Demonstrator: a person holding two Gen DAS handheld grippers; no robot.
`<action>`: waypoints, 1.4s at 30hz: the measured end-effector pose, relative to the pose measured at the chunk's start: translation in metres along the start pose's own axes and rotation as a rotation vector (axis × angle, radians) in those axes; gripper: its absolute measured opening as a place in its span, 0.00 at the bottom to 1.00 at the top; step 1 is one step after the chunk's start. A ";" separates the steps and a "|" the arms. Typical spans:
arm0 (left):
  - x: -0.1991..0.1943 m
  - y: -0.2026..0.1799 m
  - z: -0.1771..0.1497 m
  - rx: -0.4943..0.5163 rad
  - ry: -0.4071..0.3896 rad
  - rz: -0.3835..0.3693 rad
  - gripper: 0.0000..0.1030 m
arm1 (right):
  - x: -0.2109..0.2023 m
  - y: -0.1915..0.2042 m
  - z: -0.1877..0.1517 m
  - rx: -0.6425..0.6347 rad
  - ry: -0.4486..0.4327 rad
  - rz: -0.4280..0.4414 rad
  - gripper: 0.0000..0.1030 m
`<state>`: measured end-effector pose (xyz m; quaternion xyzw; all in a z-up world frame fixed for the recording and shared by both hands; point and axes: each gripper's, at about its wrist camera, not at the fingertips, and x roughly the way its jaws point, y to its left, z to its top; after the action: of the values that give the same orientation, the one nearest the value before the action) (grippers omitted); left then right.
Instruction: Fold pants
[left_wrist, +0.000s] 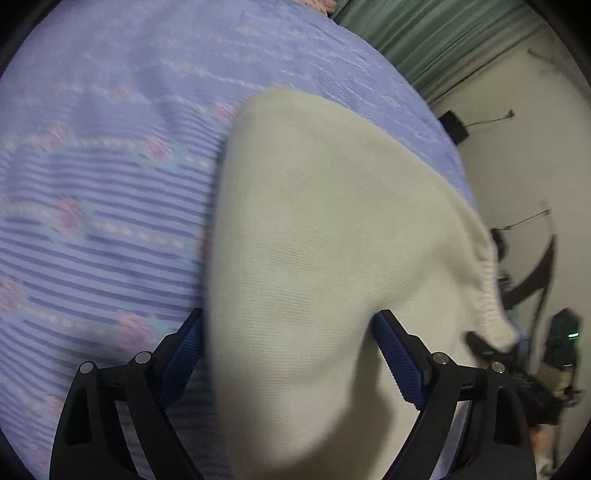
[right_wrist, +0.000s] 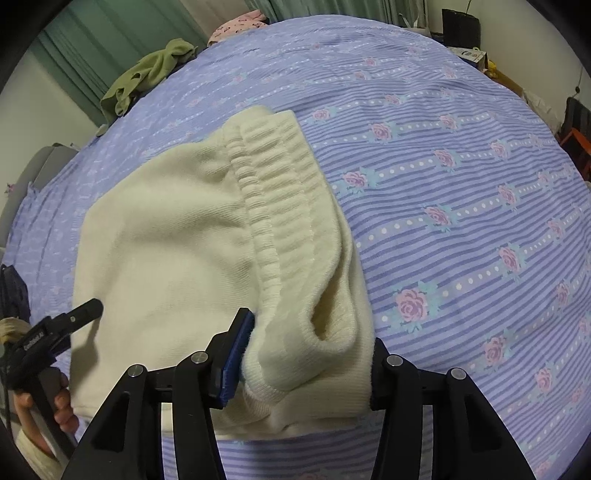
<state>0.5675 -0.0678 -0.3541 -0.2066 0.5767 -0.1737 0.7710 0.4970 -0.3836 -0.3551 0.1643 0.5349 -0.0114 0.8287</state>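
Note:
Cream knit pants (right_wrist: 166, 258) lie on a purple striped bedspread (right_wrist: 461, 184), with the ribbed waistband (right_wrist: 280, 192) bunched toward me. My right gripper (right_wrist: 310, 354) is shut on a thick fold of that waistband, which fills the gap between its pads. In the left wrist view the pants (left_wrist: 332, 221) run up between the fingers of my left gripper (left_wrist: 290, 325). Its jaws stand wide and the blue pads (left_wrist: 400, 362) show bare beside the cloth. The same left gripper (right_wrist: 83, 314) appears at the pants' left edge in the right wrist view, held by a hand (right_wrist: 62, 406).
A crumpled green garment (right_wrist: 147, 77) and a pink one (right_wrist: 236, 24) lie at the bed's far edge by a green curtain (right_wrist: 92, 48). Boxes and dark furniture (right_wrist: 461, 26) stand past the far right side. Bare bedspread (left_wrist: 92, 184) stretches left of the pants.

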 end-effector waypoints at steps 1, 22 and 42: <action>0.001 -0.002 0.001 -0.021 0.024 -0.047 0.75 | 0.001 -0.001 0.000 0.004 0.000 0.002 0.49; -0.127 -0.109 -0.046 0.132 -0.170 0.206 0.28 | -0.134 0.022 -0.004 -0.129 -0.111 0.117 0.38; -0.388 -0.151 -0.177 0.172 -0.540 0.354 0.29 | -0.359 0.135 -0.093 -0.480 -0.323 0.283 0.38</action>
<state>0.2864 -0.0211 -0.0028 -0.0757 0.3619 -0.0241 0.9288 0.2881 -0.2859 -0.0352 0.0332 0.3556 0.2046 0.9114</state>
